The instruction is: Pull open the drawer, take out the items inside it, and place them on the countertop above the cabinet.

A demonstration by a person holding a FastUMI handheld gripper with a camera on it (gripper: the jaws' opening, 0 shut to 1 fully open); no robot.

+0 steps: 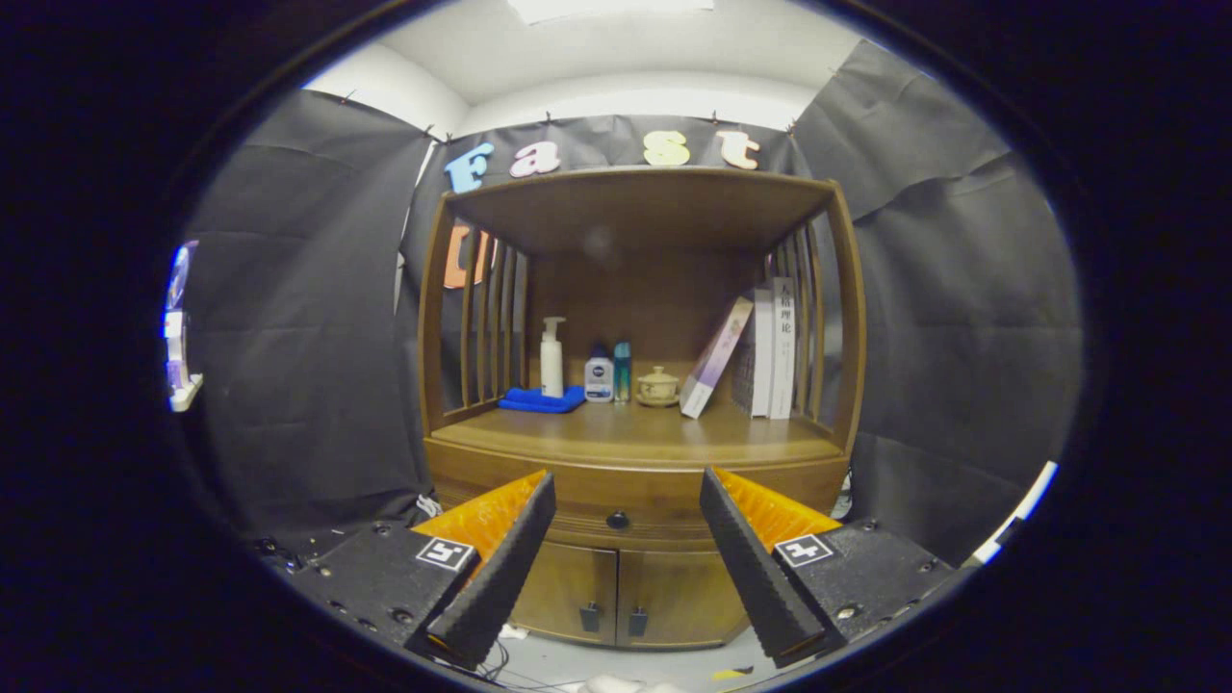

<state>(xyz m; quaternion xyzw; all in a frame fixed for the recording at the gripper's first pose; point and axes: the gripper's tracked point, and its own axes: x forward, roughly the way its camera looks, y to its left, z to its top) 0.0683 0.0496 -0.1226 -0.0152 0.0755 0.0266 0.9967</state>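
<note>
Straight ahead of the gripper [627, 491], well beyond its fingertips: a wooden cabinet [640, 568] in warm brown, smooth and faintly glossy, with a curved front. Across that front, a shallow drawer [577, 500], fully shut, marked by a small round dark knob [617, 521] seen in the gap between the two fingers [500, 568]. Below the drawer, two cabinet doors [626, 592] with small dark pulls side by side at the centre seam. Above the drawer, a flat wooden worktop [635, 428] under an open hutch with slatted sides of thin upright bars and a plain top board. On the worktop toward the back, from left to right: a folded blue cloth [542, 399], soft-looking; a slim white pump bottle [551, 358] standing on the cloth; a short squat bottle with a dark cap [599, 375]; a narrow teal bottle [623, 372]; a small round lidded ceramic cup [658, 385] on a saucer; a thin book leaning [717, 356] against several upright books [770, 348]. Drawer contents hidden behind the closed front. Gripper spread wide, holding nothing and touching nothing, well apart from the cabinet; inner faces of the fingers ribbed in fine ridges, long and wedge-shaped, each mounted on a blocky base bearing a small square marker. Around the cabinet, creased black cloth walls.
</note>
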